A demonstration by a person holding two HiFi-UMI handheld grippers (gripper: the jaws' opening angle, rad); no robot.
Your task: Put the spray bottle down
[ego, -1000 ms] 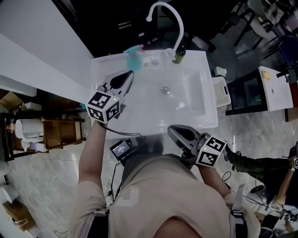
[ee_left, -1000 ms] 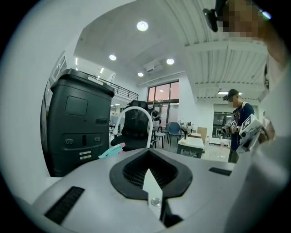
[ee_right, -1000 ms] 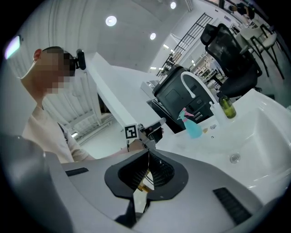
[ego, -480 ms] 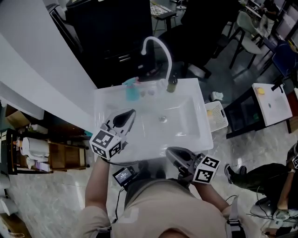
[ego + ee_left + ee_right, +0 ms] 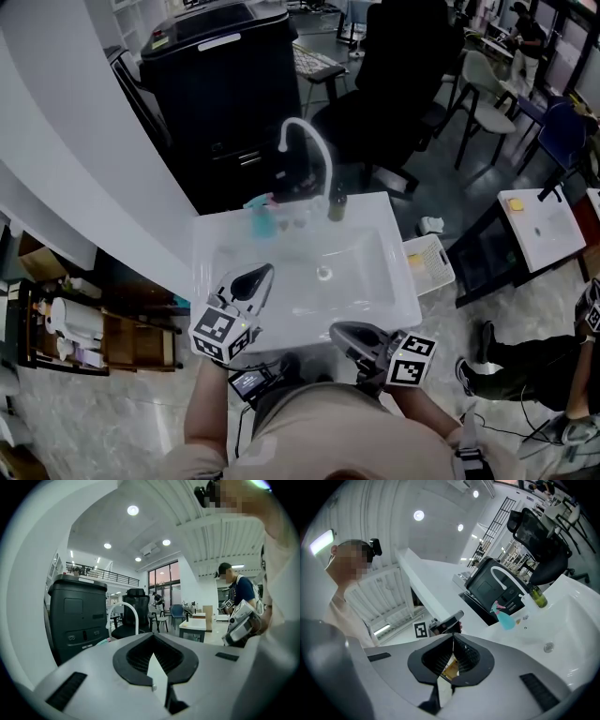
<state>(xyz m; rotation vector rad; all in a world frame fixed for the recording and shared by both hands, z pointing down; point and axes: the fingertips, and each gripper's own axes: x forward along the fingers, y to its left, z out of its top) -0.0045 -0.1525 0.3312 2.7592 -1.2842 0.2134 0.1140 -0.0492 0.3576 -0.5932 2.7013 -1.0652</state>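
Head view: spray bottle (image 5: 265, 216) upright on the back-left ledge of the white sink (image 5: 398, 291), just left of the faucet (image 5: 306, 141) and well apart from both tools. Looks parked where it belongs, so the put-down reads as done. Left tool (image 5: 266, 272) over the front-left part of the basin. Right tool (image 5: 337, 330) at the front rim, close to the body. Neither reaching for anything, probably held clear so as not to knock the bottle. Green bottle (image 5: 336, 204) at the faucet's foot.

Left gripper view: jaws pressed together on the left tool (image 5: 153, 643), nothing between them. Aimed roughly level over the sink toward the faucet (image 5: 126, 616) and the black cabinet (image 5: 77, 616) behind it. Right tool (image 5: 241, 623) at the far right edge.

Right gripper view: right tool (image 5: 453, 639) likewise closed to a narrow seam, and empty. Teal spray bottle (image 5: 505, 618) with its pink trigger standing on the ledge in front of the black cabinet (image 5: 487, 590), beside the faucet (image 5: 506, 576). Left tool (image 5: 447, 623) off to the left, clear of the bottle.
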